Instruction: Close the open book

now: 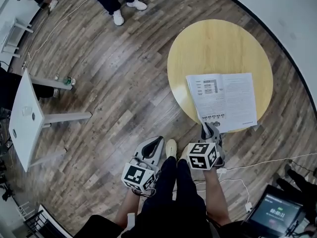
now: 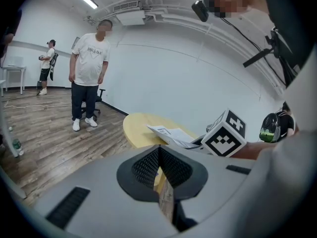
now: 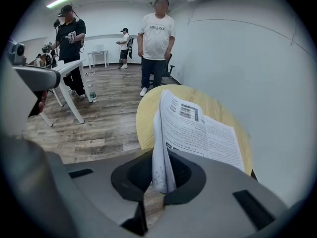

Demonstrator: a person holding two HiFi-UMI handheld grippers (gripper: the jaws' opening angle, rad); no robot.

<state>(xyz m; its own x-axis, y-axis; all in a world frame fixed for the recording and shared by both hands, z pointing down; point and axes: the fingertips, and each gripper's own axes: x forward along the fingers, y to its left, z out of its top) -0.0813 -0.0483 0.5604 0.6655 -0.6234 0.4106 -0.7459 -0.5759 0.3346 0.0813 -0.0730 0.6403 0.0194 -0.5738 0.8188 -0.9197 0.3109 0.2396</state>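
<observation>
An open book [image 1: 223,100] of printed white pages lies on the near right part of a round yellow table [image 1: 218,43]. My right gripper [image 1: 210,127] is at the book's near edge, shut on the bottom of the left-hand pages. In the right gripper view those pages [image 3: 171,128] stand lifted between the jaws of the right gripper [image 3: 161,182], and the right-hand page lies flat. My left gripper [image 1: 154,144] hangs over the wooden floor to the left of the table, apart from the book. Its jaws meet with nothing between them [image 2: 159,155].
A white table [image 1: 25,118] stands at the left with a bottle [image 1: 68,81] on the floor beside it. A person [image 2: 89,78] stands beyond the round table. A white cable [image 1: 257,165] runs over the floor to a screen [image 1: 275,212] at the bottom right.
</observation>
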